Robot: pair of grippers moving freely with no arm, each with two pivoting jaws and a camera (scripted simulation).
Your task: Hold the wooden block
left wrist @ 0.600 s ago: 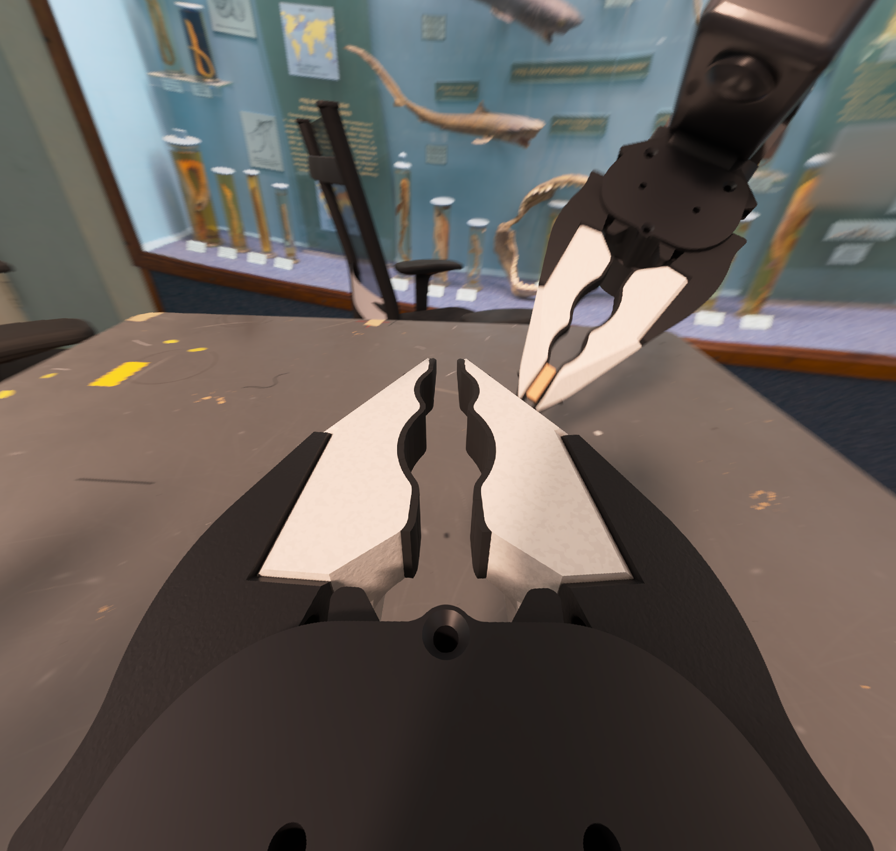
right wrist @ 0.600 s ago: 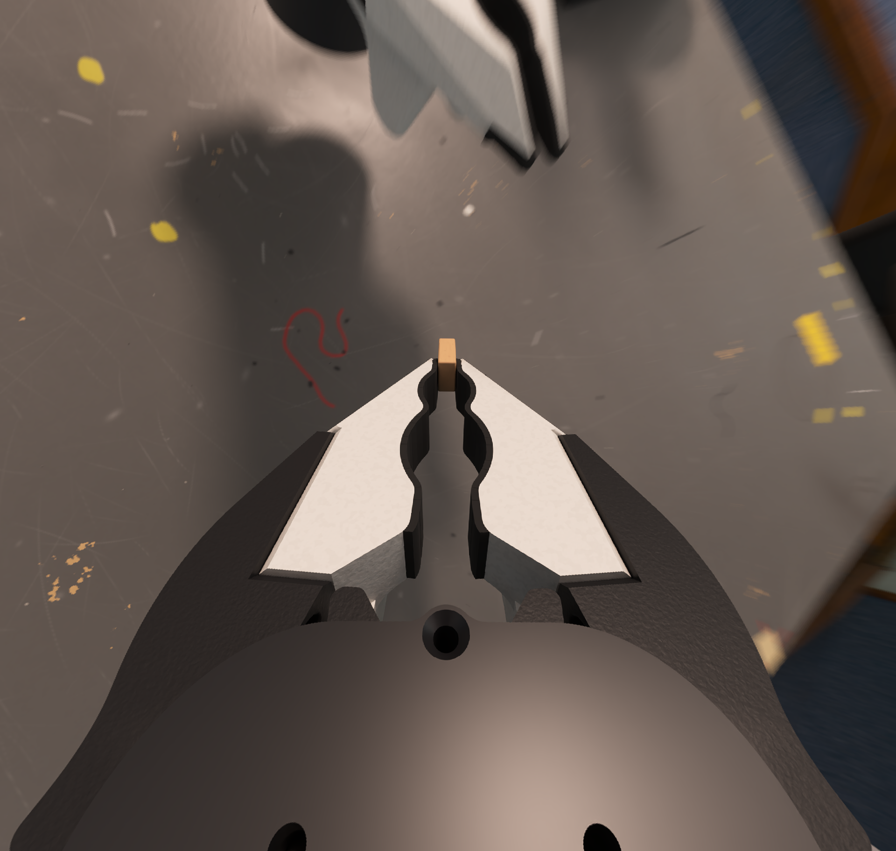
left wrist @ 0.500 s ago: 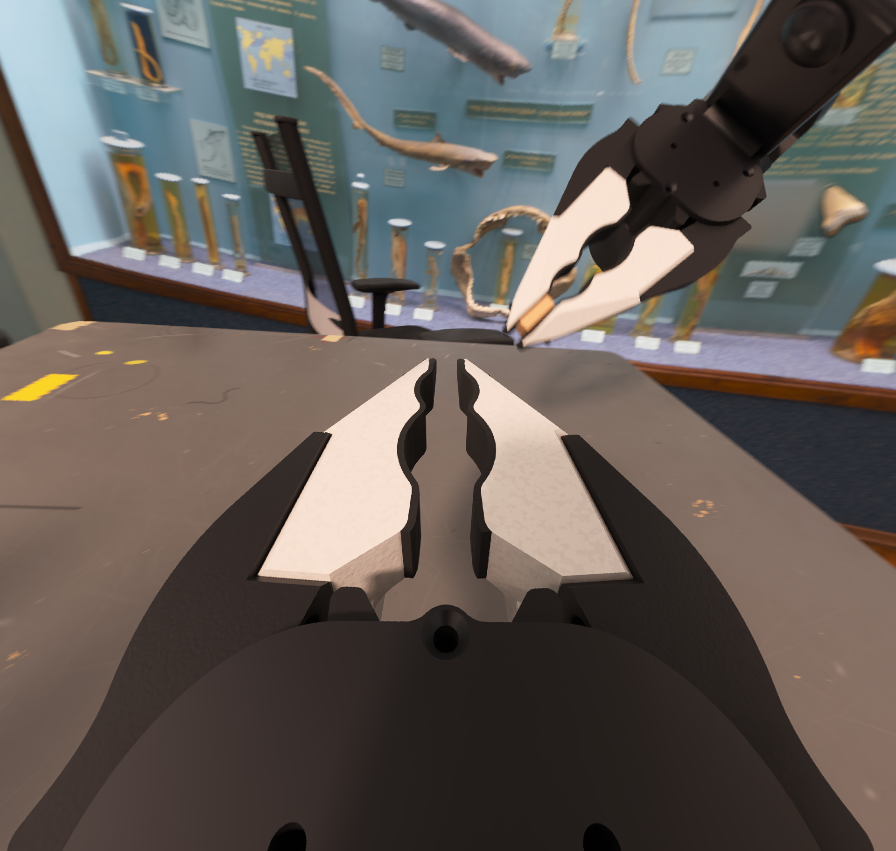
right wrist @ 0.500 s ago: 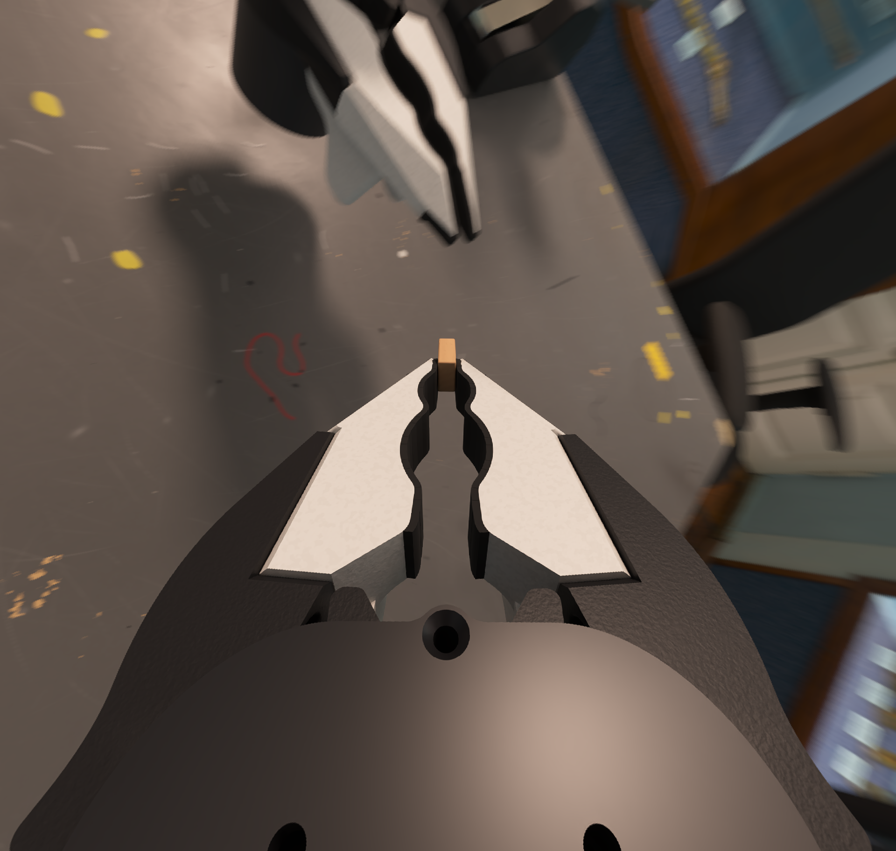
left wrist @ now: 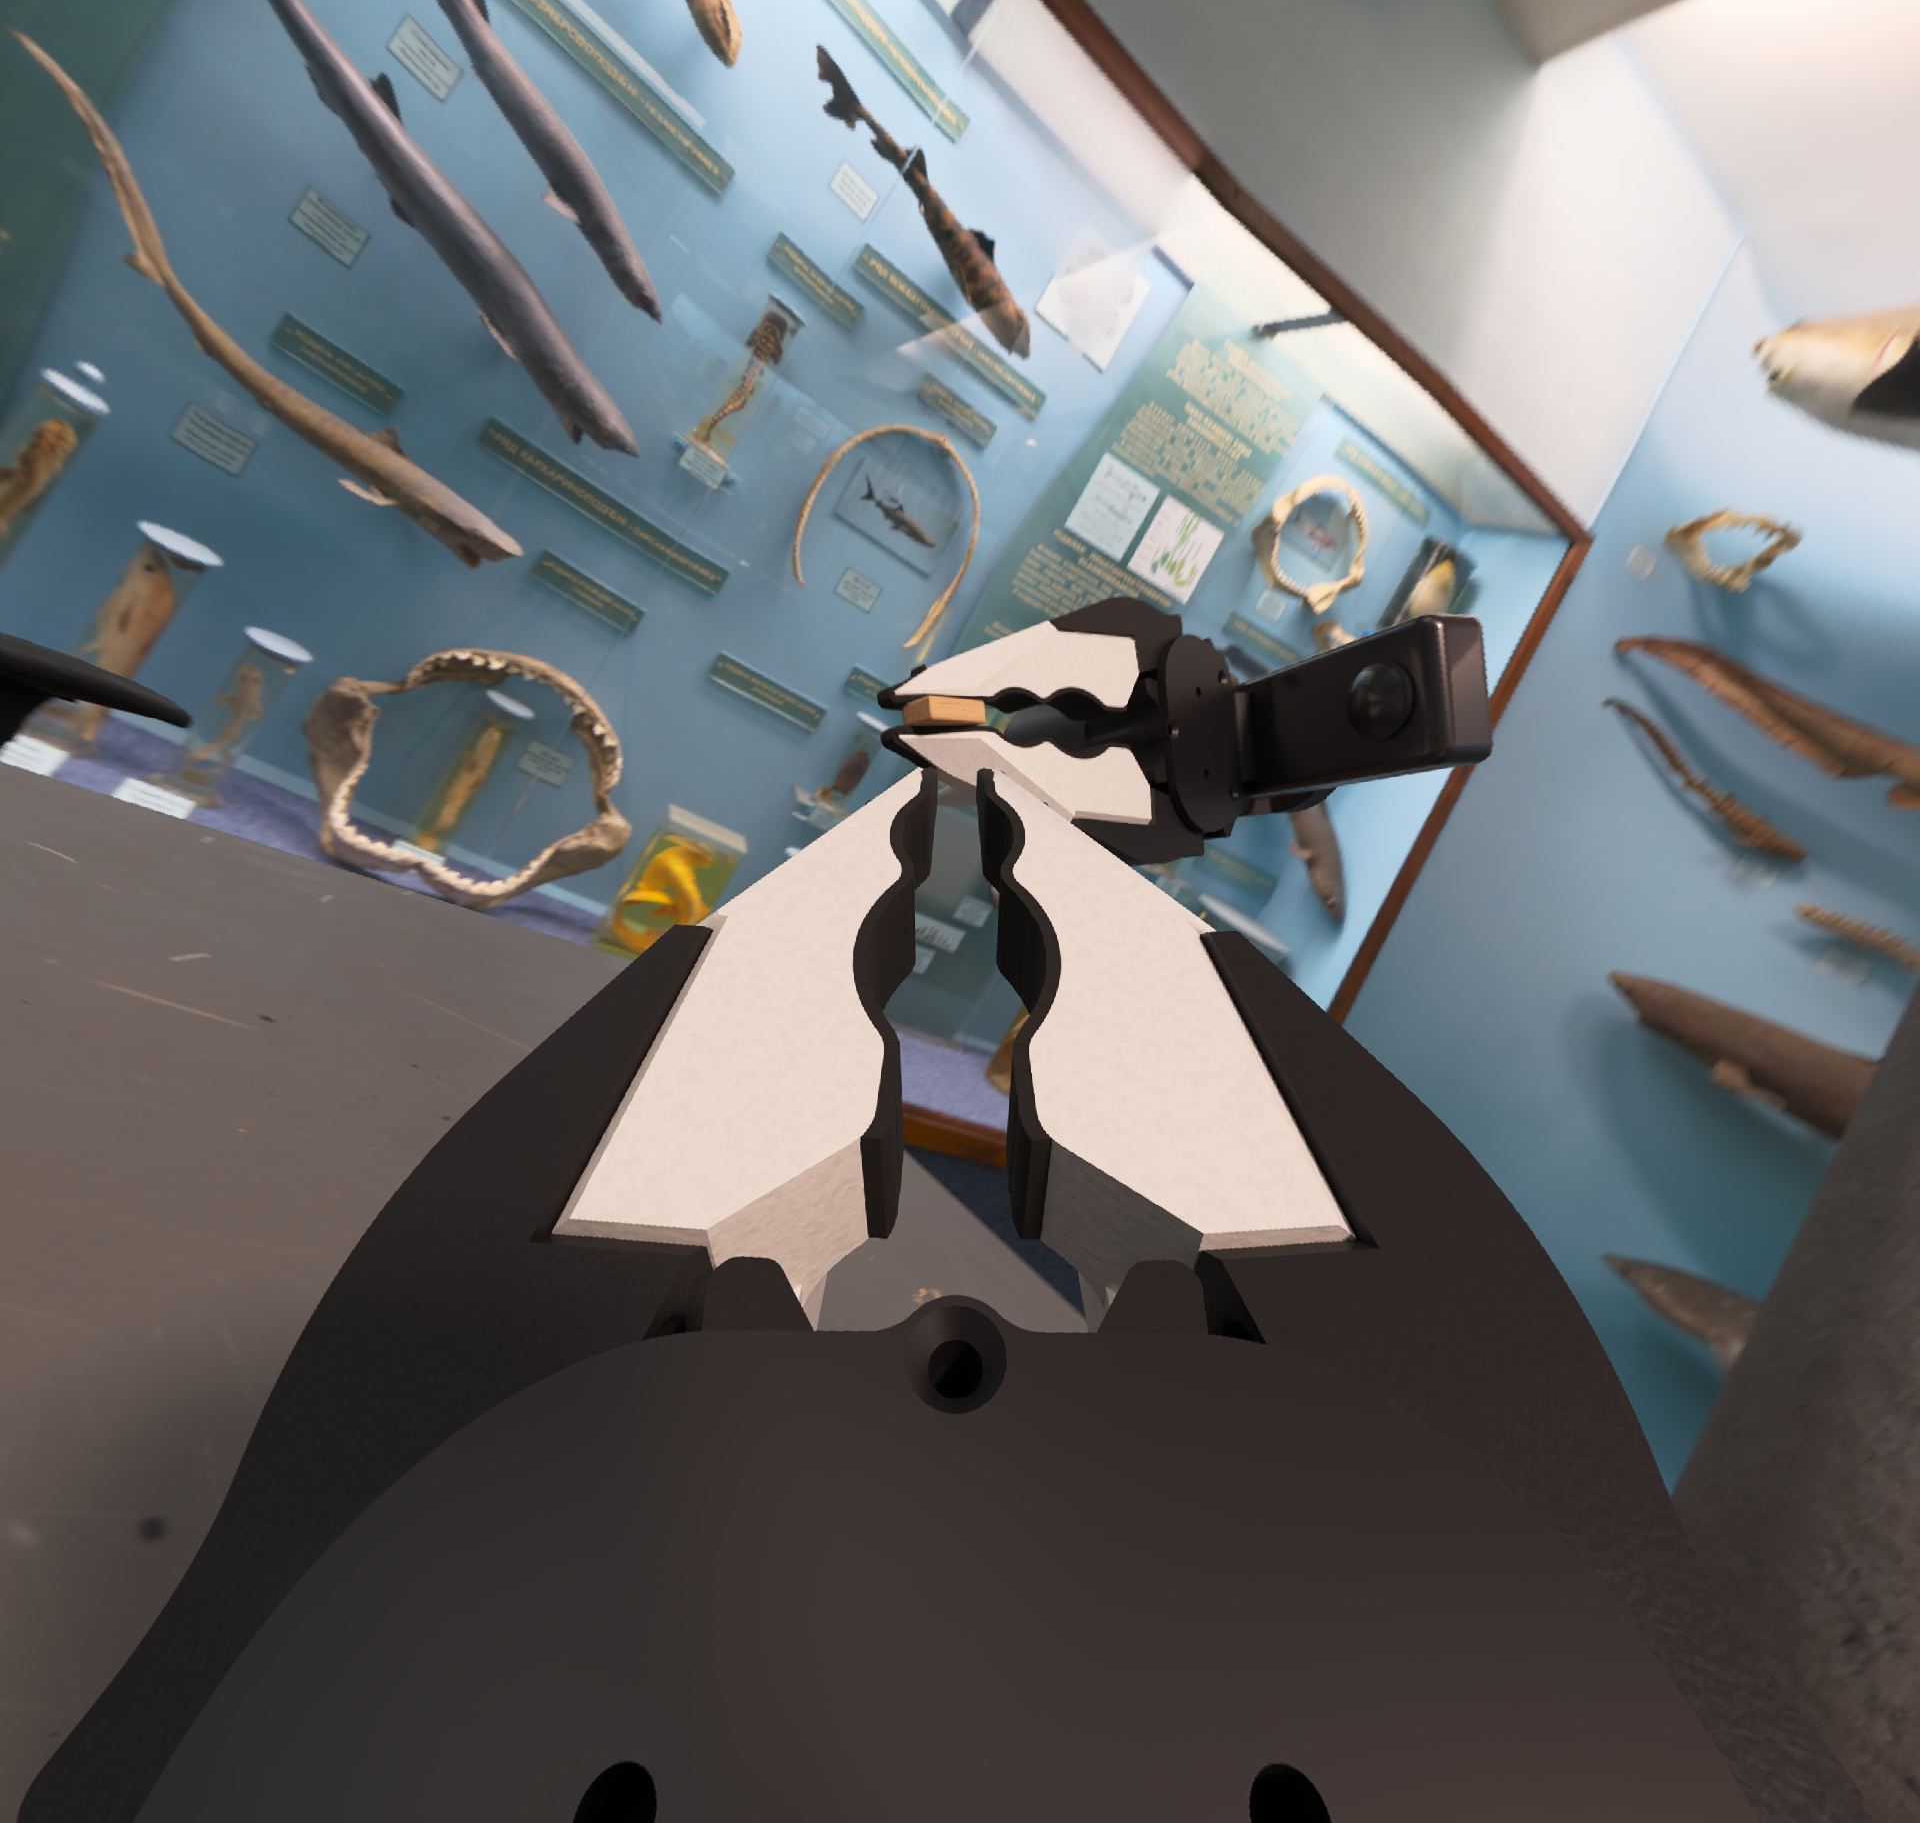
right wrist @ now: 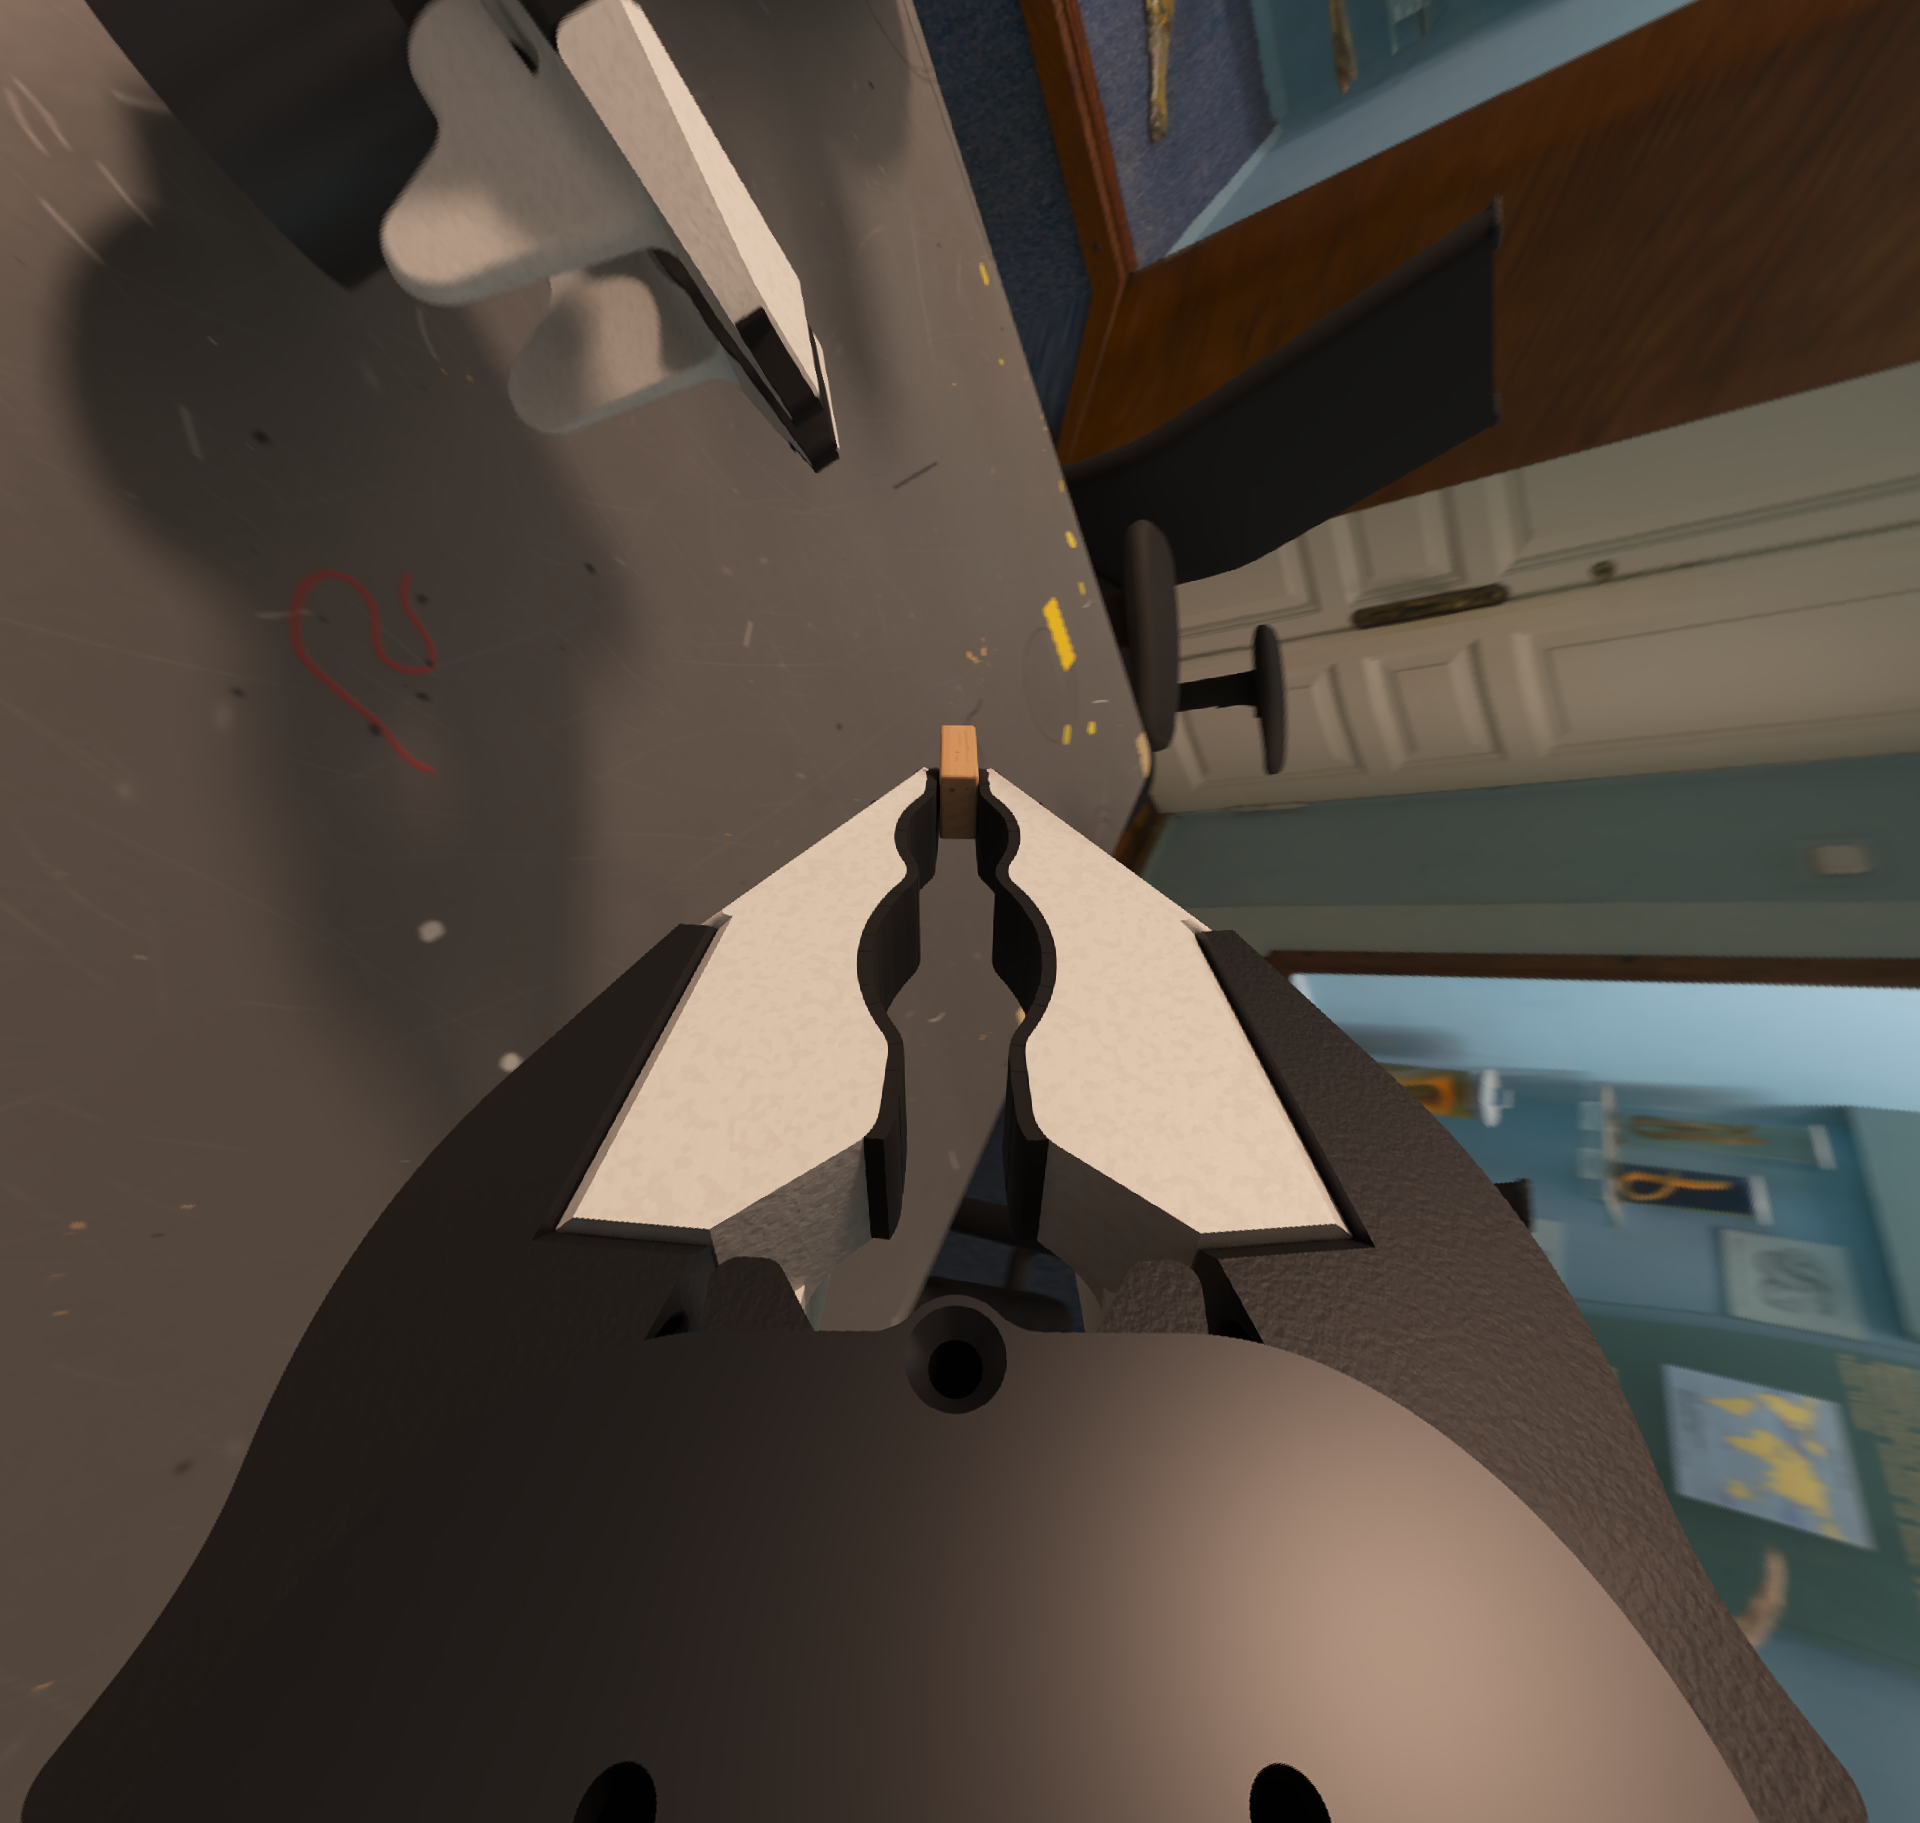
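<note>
The wooden block is a small tan piece pinched between the tips of my right gripper, and its end sticks out past them. The block hangs in the air well above the dark grey table. In the left wrist view the right gripper lies level, pointing left, with the block in its tips just above my left gripper. The left gripper is empty, its jaws drawn to a narrow slit. It also shows in the right wrist view, at the upper left over the table.
The table has a red scribble and yellow specks on it, and its edge runs close to the right of the block. A black office chair stands beyond that edge. A blue wall of fish specimens lies behind.
The right gripper has risen with the block and swung round until it lies level. The left gripper has tilted upward and rolled, and its tips now sit just under the block.
</note>
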